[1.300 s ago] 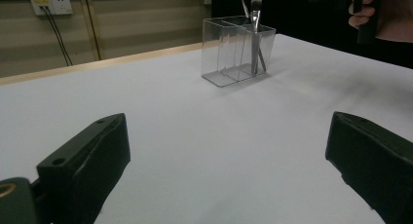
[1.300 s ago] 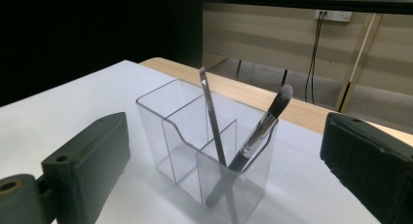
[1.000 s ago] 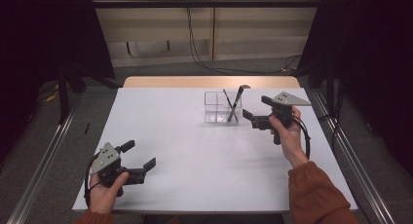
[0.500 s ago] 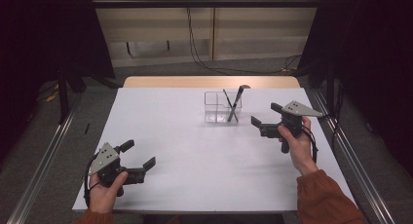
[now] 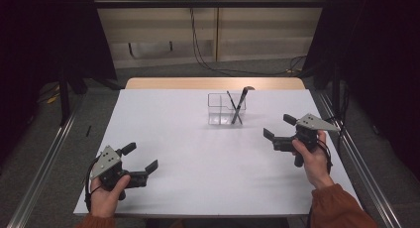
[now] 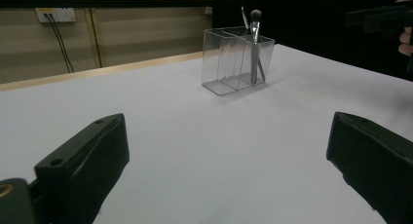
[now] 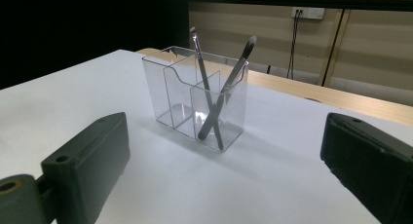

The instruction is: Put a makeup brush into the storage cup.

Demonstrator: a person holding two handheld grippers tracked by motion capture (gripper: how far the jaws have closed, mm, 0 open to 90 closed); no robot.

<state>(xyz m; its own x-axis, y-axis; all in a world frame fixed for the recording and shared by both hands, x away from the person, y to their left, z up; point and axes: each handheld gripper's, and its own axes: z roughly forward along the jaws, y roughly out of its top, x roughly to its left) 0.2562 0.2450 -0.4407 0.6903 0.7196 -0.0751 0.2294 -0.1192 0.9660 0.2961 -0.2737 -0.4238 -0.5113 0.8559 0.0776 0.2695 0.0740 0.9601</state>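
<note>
Two brushes (image 7: 219,95) crossed in organiser (image 7: 178,100), right gripper (image 5: 278,130) empty

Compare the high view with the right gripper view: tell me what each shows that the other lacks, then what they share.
High view alone: both hands, the left hand-held gripper near the table's front left corner, the right hand-held gripper off to the holder's right, and the floor around the table.

Right gripper view alone: the clear holder's inner dividers up close, and a wall socket behind.

Both: the holder with two crossed brushes leaning in one compartment, on the white table.
</note>
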